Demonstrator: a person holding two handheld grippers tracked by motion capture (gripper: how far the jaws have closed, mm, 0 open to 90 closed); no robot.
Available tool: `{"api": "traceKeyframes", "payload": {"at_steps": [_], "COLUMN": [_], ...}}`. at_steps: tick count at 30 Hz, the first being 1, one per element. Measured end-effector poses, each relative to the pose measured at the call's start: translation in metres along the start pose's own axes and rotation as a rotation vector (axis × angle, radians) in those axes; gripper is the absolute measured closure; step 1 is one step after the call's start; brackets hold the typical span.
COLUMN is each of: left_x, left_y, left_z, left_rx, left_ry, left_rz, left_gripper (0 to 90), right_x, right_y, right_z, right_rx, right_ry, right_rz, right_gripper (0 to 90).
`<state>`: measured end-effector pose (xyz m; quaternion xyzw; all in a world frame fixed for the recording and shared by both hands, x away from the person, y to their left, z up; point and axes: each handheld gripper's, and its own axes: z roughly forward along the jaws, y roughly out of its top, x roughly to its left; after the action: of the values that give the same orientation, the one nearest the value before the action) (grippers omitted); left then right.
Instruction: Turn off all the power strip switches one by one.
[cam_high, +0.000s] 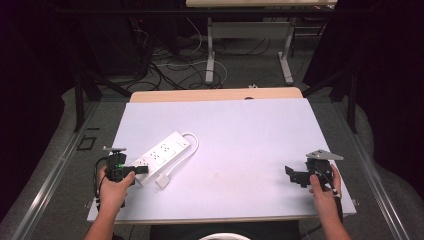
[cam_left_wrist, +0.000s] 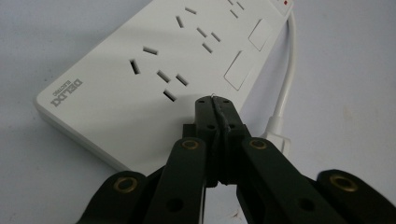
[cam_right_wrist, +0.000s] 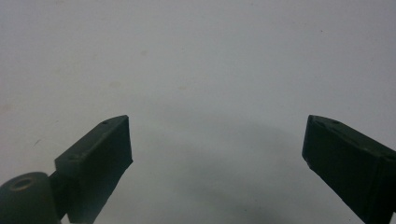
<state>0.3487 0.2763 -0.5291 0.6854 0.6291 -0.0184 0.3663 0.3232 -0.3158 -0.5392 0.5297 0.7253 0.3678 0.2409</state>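
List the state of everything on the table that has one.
Power strip: flat on the mat, sockets empty, nothing plugged in.
Its plug: loose on the mat, unplugged.
Left claw: shut, empty, tips over the strip.
Right claw: open, empty, above bare mat.

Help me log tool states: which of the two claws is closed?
The left claw, its jaws pressed together, empty, over the white power strip. The right claw stands wide open above the bare table.

Lab/test rig, dark curtains (cam_high: 380, 75), floor cables (cam_high: 170, 65), white-covered table (cam_high: 240, 145), metal frame (cam_high: 80, 95)
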Motion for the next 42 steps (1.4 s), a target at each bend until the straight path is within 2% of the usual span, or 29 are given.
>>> {"api": "traceKeyframes", "payload": {"at_steps": [7,8,9,11,12,13,14,15,19,24,34,40,42], "left_x": [-0.0011,-0.0018,-0.0028,-0.0036,-0.003,-0.0022,-0.0011,0.0009,0.0016,0.002,0.0016,-0.0003,-0.0001], "left_y": [0.0,0.0001,-0.0006,-0.0019,-0.0017,-0.0019,-0.0026,-0.0029,-0.0027,-0.0029,-0.003,-0.003,-0.0028], "left_z": [0.0002,0.0008,0.0023,0.002,0.0018,0.0006,0.0013,0.0002,0.0,0.0002,0.0005,0.0006,0.0001], "left_rx": [0.004,0.005,0.011,0.007,0.011,0.012,-0.006,0.005,0.004,-0.001,-0.006,-0.006,0.0], "left_ry": [0.01,0.015,0.042,0.046,0.034,0.044,0.039,0.025,0.026,0.019,0.024,0.022,0.024], "left_rz": [0.004,0.003,0.016,0.022,0.014,0.01,0.001,-0.002,0.007,-0.007,0.006,-0.01,-0.001], "left_gripper": [90.0,90.0,90.0,90.0,90.0,90.0,90.0,90.0,90.0,90.0,90.0,90.0,90.0], "right_x": [0.0004,0.0002,0.0002,0.0003,0.0004,0.0004,0.0003,0.0003,0.0003,0.001,0.0,0.0001,0.0001], "right_y": [0.0002,0.0001,0.0001,0.0001,0.0002,0.0002,0.0001,0.0001,0.0002,0.0002,0.0001,0.0003,0.0003], "right_z": [-0.0003,-0.0001,0.0,-0.0002,-0.0003,-0.0003,-0.0003,-0.0003,-0.0002,-0.0002,-0.0001,0.0,0.0], "right_rx": [0.002,0.001,0.0,0.0,-0.001,-0.002,-0.002,-0.002,-0.001,0.001,-0.002,-0.002,-0.002], "right_ry": [-0.002,0.001,0.0,0.001,0.001,0.001,0.0,0.001,0.001,0.001,0.0,0.001,-0.001], "right_rz": [-0.001,0.0,0.0,0.0,0.0,0.0,0.0,0.0,0.0,0.004,-0.001,-0.002,-0.002], "right_gripper": [7.6,7.6,7.6,7.6,7.6,7.6,7.6,7.6,7.6,7.6,7.6,7.6,7.6]}}
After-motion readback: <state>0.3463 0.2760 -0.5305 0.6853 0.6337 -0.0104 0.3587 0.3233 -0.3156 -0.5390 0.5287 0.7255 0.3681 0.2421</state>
